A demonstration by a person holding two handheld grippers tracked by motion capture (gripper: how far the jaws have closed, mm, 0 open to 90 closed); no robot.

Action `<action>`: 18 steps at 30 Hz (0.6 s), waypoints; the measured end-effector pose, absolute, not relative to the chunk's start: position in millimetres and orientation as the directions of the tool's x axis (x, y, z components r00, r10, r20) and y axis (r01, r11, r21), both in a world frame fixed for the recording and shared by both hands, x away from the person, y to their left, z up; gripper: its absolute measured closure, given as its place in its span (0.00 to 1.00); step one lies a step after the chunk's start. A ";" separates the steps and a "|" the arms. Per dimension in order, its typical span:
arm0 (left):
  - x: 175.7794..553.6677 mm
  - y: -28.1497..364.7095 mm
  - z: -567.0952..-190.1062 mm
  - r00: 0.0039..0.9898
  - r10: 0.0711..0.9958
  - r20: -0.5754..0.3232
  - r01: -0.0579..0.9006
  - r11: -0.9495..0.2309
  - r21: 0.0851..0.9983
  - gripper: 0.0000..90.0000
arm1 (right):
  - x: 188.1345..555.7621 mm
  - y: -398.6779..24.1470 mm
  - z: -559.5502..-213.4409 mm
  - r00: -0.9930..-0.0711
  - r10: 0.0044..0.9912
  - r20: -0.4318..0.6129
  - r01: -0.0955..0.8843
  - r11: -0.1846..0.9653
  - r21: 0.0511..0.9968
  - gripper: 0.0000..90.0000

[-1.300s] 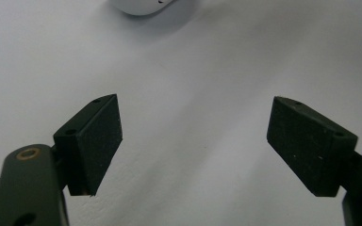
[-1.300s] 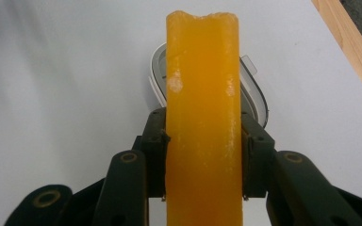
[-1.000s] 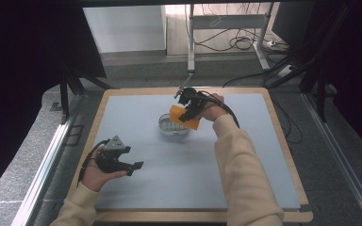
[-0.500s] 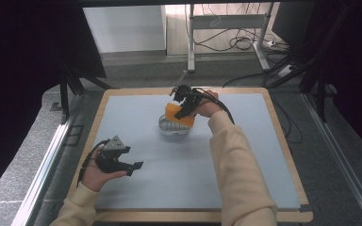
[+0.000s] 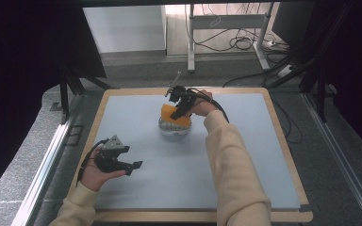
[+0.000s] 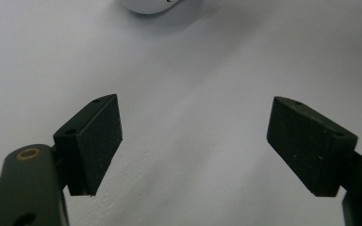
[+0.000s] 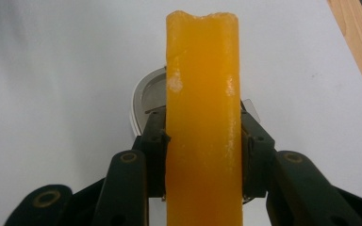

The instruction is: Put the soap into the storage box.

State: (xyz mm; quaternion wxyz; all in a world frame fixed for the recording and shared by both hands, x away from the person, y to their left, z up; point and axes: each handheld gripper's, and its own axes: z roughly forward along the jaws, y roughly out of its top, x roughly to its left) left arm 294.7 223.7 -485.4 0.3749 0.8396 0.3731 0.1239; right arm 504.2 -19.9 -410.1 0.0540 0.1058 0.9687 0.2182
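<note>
Right gripper point(image 7: 202, 165): both pads were pressed flat against the long sides of an orange sponge block point(image 7: 202, 117), jaws clamped, the block standing out past the fingertips so that its free end led the way. That grip left the far end clear, which I judged suited for setting or pushing the block into something rather than laying it flat. Directly beneath and beyond the block sat a small metal bowl point(image 7: 143, 101), its pale rim and grey inside showing to the left of the sponge. In the high view the right gripper point(image 5: 176, 109) held the sponge point(image 5: 175, 113) over the bowl point(image 5: 173, 129), near the far middle of the grey mat point(image 5: 245, 155); whether the sponge touched the bowl's inside I could not tell. The right forearm point(image 5: 228, 160), in a cream sleeve, reached across the mat from the near edge. Left gripper point(image 6: 195, 146): jaws stood wide apart, nothing between the pads, bare mat below, a sliver of the bowl at the top edge. In the high view the left gripper point(image 5: 134, 165) rested at the near left of the mat, well apart from the bowl, likely parked to keep out of the way. A wooden border point(image 5: 290, 155) framed the mat.
</note>
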 end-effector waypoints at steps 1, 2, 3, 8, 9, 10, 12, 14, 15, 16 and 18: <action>294.7 223.7 -485.4 0.690 0.720 -0.072 0.534 -0.440 0.722 0.21 | 505.0 -19.5 -410.4 -0.972 0.228 -0.062 0.179 0.883 0.434 0.68; 294.8 223.9 -485.3 0.690 0.721 -0.070 0.533 -0.440 0.723 0.21 | 506.6 -18.9 -410.6 -0.974 0.219 -0.061 0.172 0.887 0.428 0.68; 294.8 224.0 -485.2 0.690 0.720 -0.070 0.533 -0.440 0.723 0.21 | 507.7 -18.2 -410.9 -0.975 0.213 -0.062 0.167 0.889 0.427 0.68; 295.1 224.8 -484.9 0.688 0.722 -0.071 0.534 -0.438 0.723 0.21 | 511.7 -16.0 -414.1 -0.980 0.188 -0.057 0.146 0.891 0.429 0.68; 295.2 225.0 -485.0 0.689 0.722 -0.070 0.534 -0.439 0.723 0.21 | 512.6 -15.4 -415.9 -0.981 0.186 -0.057 0.144 0.893 0.426 0.68; 295.2 225.0 -485.2 0.687 0.723 -0.072 0.535 -0.436 0.724 0.21 | 513.1 -14.8 -417.7 -0.981 0.186 -0.055 0.145 0.894 0.425 0.68; 295.3 225.2 -485.4 0.686 0.724 -0.070 0.535 -0.437 0.723 0.21 | 513.9 -14.0 -420.6 -0.983 0.178 -0.053 0.140 0.898 0.416 0.68; 295.6 225.2 -485.8 0.687 0.724 -0.069 0.535 -0.438 0.722 0.21 | 514.7 -12.9 -423.9 -0.984 0.172 -0.050 0.137 0.902 0.409 0.68; 295.6 225.1 -486.0 0.686 0.724 -0.068 0.535 -0.439 0.722 0.21 | 514.8 -12.2 -425.1 -0.984 0.172 -0.051 0.137 0.904 0.406 0.68; 295.6 225.0 -485.9 0.686 0.724 -0.069 0.536 -0.440 0.720 0.21 | 515.0 -11.7 -426.2 -0.984 0.170 -0.048 0.136 0.904 0.405 0.68; 295.5 224.7 -485.9 0.687 0.724 -0.071 0.536 -0.438 0.722 0.21 | 515.7 -9.8 -429.3 -0.985 0.166 -0.045 0.135 0.906 0.400 0.68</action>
